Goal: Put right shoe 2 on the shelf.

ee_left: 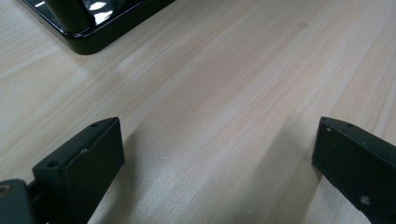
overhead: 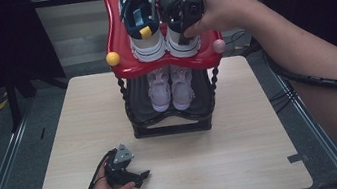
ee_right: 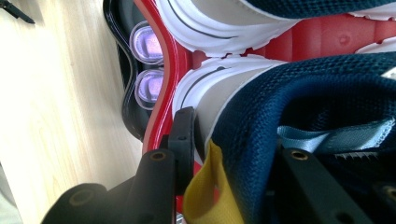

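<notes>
While its jaws clamp the navy heel collar of the right-hand sneaker (overhead: pixel 177 22) — upper centre, on the red top shelf (overhead: pixel 124 65) — the right gripper (overhead: pixel 185 13) holds; the left gripper (overhead: pixel 125 171) rests wide open on the table (overhead: pixel 247 163).

The near half of the table (overhead: pixel 178 174) lies open between its front edge and the black base of the shoe rack (overhead: pixel 171 127), which blocks the middle of the far half. Strips of bare top remain either side of the rack. The lower shelf gap is occupied by pink shoes (overhead: pixel 171 89); the red top shelf (overhead: pixel 124 65) by navy-and-white sneakers (overhead: pixel 143 22) (tightly paired).
</notes>
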Tool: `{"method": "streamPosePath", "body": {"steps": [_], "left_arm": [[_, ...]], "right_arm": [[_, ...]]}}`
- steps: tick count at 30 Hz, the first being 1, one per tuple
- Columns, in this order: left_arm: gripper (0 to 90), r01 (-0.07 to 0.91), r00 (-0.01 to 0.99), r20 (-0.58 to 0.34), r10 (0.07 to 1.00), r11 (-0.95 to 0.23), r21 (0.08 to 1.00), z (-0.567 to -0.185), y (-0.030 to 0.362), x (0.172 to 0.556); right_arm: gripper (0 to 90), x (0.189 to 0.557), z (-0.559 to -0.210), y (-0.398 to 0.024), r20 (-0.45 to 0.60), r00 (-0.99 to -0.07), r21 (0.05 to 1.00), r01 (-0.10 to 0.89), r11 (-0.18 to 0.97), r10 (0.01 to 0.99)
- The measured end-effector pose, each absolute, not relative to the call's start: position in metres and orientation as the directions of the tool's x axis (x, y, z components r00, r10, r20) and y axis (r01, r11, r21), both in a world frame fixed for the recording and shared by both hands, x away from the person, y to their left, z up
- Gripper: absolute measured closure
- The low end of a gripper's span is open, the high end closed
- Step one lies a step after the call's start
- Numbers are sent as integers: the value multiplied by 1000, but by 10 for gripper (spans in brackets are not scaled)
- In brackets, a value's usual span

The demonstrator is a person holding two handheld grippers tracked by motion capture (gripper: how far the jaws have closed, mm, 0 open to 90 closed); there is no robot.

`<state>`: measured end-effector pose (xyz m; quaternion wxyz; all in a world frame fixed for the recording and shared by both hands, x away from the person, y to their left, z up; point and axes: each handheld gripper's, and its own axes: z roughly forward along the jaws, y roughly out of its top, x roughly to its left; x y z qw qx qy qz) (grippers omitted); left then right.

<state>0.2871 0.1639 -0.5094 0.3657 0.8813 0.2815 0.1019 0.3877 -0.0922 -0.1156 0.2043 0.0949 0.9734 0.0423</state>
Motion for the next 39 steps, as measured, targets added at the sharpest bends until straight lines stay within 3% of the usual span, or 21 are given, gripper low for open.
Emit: {"method": "streamPosePath", "body": {"steps": [4, 9, 19, 28, 39], "left_arm": [[18, 422, 820, -25, 571, -575, 701, -509, 164, 287], [18, 421, 820, -26, 571, -573, 703, -510, 164, 287], [18, 423, 819, -25, 573, -574, 701, -509, 164, 287], [18, 419, 820, -23, 572, -573, 704, -510, 164, 287], [18, 423, 819, -25, 573, -574, 701, -509, 164, 287]], "right_arm": [[622, 388, -116, -94, -401, -891, 130, 177, 976, 215], [491, 384, -112, -99, -408, -880, 162, 193, 968, 244], [352, 374, -106, -110, -421, -865, 209, 199, 957, 272], [284, 367, -92, -121, -443, -843, 233, 221, 947, 306], [245, 361, -93, -140, -359, -859, 253, 286, 924, 364]]}}
